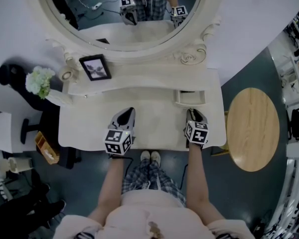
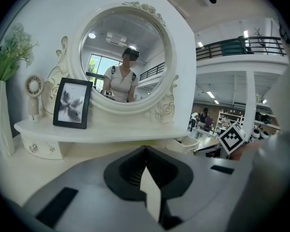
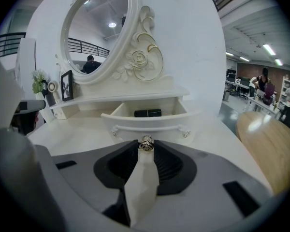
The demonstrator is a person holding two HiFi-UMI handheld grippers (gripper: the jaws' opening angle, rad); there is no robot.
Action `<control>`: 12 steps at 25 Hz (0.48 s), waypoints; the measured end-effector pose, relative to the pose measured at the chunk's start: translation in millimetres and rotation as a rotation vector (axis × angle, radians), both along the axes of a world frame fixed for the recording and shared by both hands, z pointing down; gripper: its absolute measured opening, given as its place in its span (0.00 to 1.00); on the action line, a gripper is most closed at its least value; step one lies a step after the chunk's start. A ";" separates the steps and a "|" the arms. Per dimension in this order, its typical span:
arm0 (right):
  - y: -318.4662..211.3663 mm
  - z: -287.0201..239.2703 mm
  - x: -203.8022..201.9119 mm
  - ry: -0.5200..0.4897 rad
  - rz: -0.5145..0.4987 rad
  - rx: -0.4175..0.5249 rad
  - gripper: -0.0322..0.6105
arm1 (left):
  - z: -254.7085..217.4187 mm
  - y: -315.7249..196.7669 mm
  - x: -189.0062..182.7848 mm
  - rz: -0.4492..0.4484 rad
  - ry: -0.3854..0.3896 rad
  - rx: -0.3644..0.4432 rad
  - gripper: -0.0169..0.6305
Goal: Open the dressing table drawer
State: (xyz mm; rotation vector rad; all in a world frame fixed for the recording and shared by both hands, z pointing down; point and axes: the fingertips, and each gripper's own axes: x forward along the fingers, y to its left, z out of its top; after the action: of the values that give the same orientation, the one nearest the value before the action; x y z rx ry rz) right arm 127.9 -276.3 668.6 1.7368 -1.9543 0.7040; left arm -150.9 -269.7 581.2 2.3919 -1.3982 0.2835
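The fingers of the right gripper (image 3: 146, 147) are pinching the knob (image 3: 146, 142) of the drawer (image 3: 150, 122), which is looking open already, so letting go seems next, and the left gripper (image 2: 145, 148) fingers are pressing together, empty

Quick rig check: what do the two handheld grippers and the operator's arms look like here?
Both the left gripper and right gripper: grey, wedge-shaped bodies with dark ribbed pads inside the jaws. Each carries a white cube of black square markers at the rear. No cables show. Bare arms, pale top, plaid trousers.
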 end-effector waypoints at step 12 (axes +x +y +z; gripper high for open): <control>19.1 -45.9 -4.4 -0.121 -0.022 0.209 0.59 | -7.7 8.2 3.1 -0.002 -0.003 0.015 0.07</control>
State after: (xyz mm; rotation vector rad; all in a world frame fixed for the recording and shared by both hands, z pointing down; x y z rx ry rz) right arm 123.5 -257.3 622.8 1.8265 -2.1943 0.6301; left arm -147.8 -261.5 573.6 2.4034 -1.4088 0.2776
